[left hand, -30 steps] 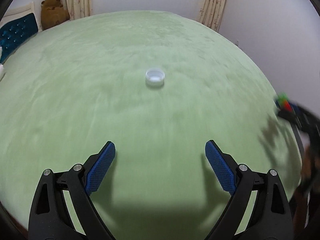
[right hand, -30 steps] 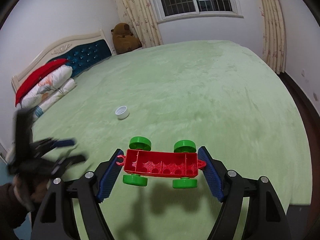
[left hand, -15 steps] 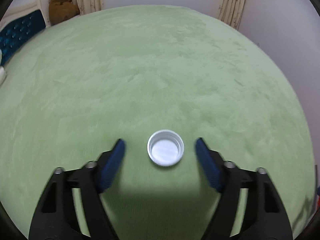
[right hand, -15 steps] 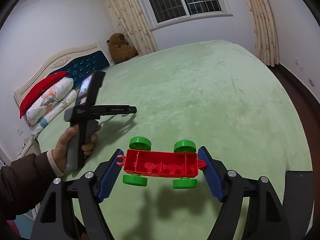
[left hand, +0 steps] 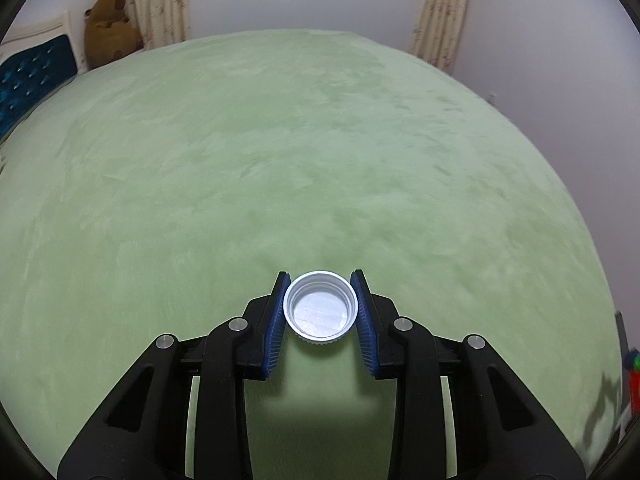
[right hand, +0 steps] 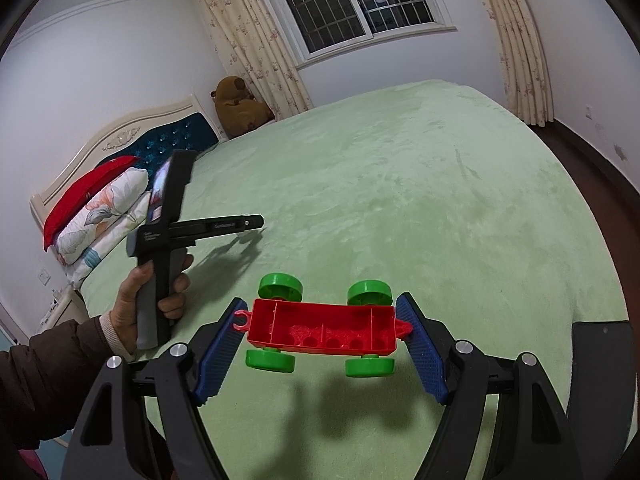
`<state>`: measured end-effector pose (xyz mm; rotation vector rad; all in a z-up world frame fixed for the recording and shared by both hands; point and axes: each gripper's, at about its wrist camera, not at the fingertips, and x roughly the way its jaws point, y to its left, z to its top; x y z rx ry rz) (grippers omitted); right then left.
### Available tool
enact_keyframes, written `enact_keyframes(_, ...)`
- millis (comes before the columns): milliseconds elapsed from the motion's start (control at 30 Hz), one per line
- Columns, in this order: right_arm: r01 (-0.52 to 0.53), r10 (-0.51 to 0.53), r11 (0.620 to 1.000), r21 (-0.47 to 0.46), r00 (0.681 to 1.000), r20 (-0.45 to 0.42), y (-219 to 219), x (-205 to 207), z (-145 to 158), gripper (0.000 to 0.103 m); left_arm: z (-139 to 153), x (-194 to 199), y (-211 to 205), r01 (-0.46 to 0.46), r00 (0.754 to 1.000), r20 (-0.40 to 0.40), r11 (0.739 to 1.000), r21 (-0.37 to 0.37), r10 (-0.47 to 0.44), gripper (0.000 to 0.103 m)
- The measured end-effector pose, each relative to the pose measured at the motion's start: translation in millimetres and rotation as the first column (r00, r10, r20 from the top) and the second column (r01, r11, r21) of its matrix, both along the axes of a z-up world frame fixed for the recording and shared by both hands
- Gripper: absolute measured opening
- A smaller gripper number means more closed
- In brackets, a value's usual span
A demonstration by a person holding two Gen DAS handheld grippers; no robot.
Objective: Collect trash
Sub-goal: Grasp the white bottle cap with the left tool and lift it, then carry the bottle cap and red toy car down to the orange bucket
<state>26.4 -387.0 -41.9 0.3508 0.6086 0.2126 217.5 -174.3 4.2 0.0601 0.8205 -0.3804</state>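
Over on the left there's a blue tufted headboard [left hand: 34, 76] and a brown teddy bear [left hand: 110, 30] slumped in the corner by the curtain. The whole middle is just the green bedspread [left hand: 304, 152]. The left gripper [left hand: 320, 308] has its blue pads pressed against both sides of a white bottle cap [left hand: 320, 305], open side up, so it's clamped on that, low over the blanket.

In the right wrist view, the person's left hand [right hand: 154, 288] grips the tool's handle, with pillows [right hand: 100, 208] behind. Then the right gripper [right hand: 322, 334] is closed on a red toy car chassis [right hand: 324, 330] with green wheels, flipped underside up, pinched end to end above the near edge of the bed.
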Motion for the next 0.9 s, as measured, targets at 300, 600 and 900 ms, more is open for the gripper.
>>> enact_keyframes(300,-0.035,0.035,0.999,-0.01,0.999,-0.014,19,-10,-2,0.075,8,-54,13,0.023,1.0,0.015,1.0,0.001,-0.023,0.031)
enact_keyframes(600,-0.098,0.096,0.995,-0.032,0.995,-0.041,55,-33,-3,0.075,2,-118,25,0.027,1.0,-0.006,0.998,0.051,-0.027,0.031)
enact_keyframes(900,-0.149,0.146,0.988,-0.032,0.986,-0.083,86,-65,-5,0.075,-8,-186,40,0.06,0.998,-0.027,0.996,0.063,-0.058,0.031)
